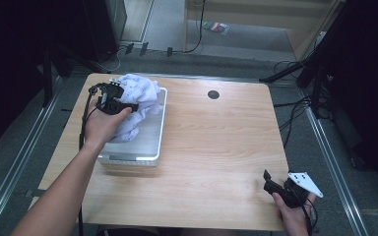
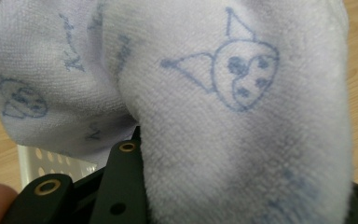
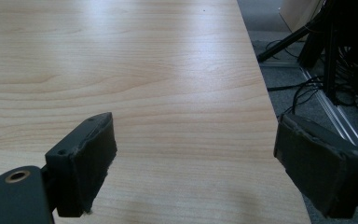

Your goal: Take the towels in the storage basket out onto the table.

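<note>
We see a pale lavender towel [image 1: 137, 101] bunched in a heap at the far end of a shallow white tray [image 1: 158, 132], which sits on the left side of a light wooden tabletop [image 1: 216, 147]. In the left gripper view the towel [image 2: 242, 116] shows a soft looped weave printed with blue line drawings of small spotted faces with pointed ears. The left tool [image 1: 128, 106], held in the person's left hand [image 1: 103, 125], reaches over the tray's left rim and is clamped on the towel; in its own view the cloth bulges up between the black jaws, and a strip of the tray's perforated white wall [image 2: 51, 163] shows below. The near part of the tray's floor lies bare and reflective. At the near right corner of the tabletop, well apart from the tray, the person's right hand [image 1: 293, 219] holds the right tool [image 1: 268, 179], with its grey three-cornered plate on top. In the right gripper view the right tool [image 3: 193, 163] has its jaws spread wide apart, with nothing between them but bare wood grain. A small dark round spot [image 1: 213, 94] marks the far middle of the tabletop.
</note>
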